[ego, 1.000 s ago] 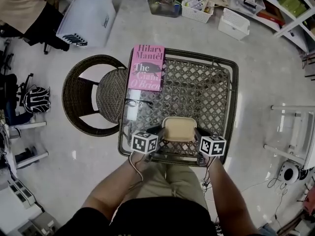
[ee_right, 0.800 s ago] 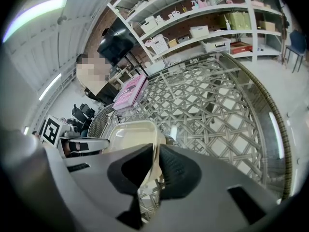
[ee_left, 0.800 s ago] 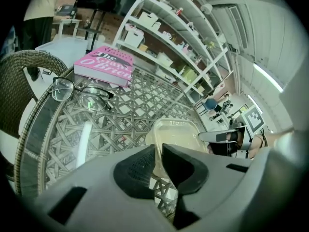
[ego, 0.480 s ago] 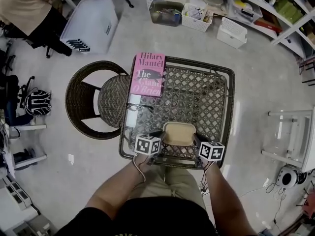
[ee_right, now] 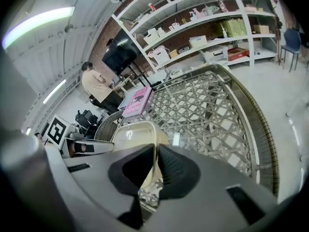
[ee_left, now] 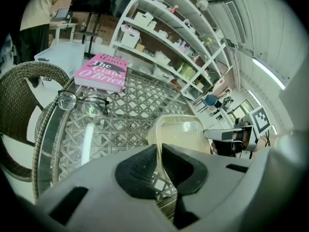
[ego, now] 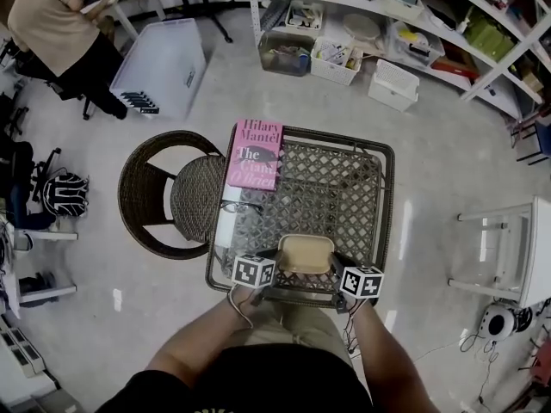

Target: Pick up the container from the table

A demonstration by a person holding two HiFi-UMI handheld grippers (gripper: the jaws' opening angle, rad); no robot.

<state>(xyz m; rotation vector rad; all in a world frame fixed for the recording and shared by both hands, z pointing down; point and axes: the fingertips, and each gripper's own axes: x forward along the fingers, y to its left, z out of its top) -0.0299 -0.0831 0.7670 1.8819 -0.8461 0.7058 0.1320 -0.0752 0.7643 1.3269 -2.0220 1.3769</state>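
Wicker lattice under a glass top forms the square surface (ego: 385,198), seen from above in the head view. At the middle of its near edge is the translucent beige plastic container (ego: 306,253), a shallow tub with rounded corners, open side up. The left tool (ego: 275,263) grips the container's left wall and the right tool (ego: 336,265) its right wall; each carries a cube of square markers.

Left gripper view: the left tool (ee_left: 159,164) has its dark ribbed pads (ee_left: 137,170) drawn narrow, with the thin rim of the container (ee_left: 179,135) pinched between them. The right tool shows beyond the tub, at its far side.

Right gripper view: the right tool (ee_right: 156,170) is likewise almost closed, clamping the opposite rim of the container (ee_right: 136,135). Whether the tub's base touches the glass or hangs just above it cannot be told.

At the far left corner of the surface lies a pink hardback book (ego: 255,153), cover up, its far end projecting past the rim. Between book and container, near the left edge, a pair of dark-framed eyeglasses (ego: 234,206) rests on the glass. A round brown wicker chair (ego: 159,192) stands against the surface's left side. Farther off on the floor are a clear plastic storage bin (ego: 164,54) and white shelving (ego: 413,7) loaded with baskets and boxes. A person in a tan top (ego: 60,24) is at upper left.
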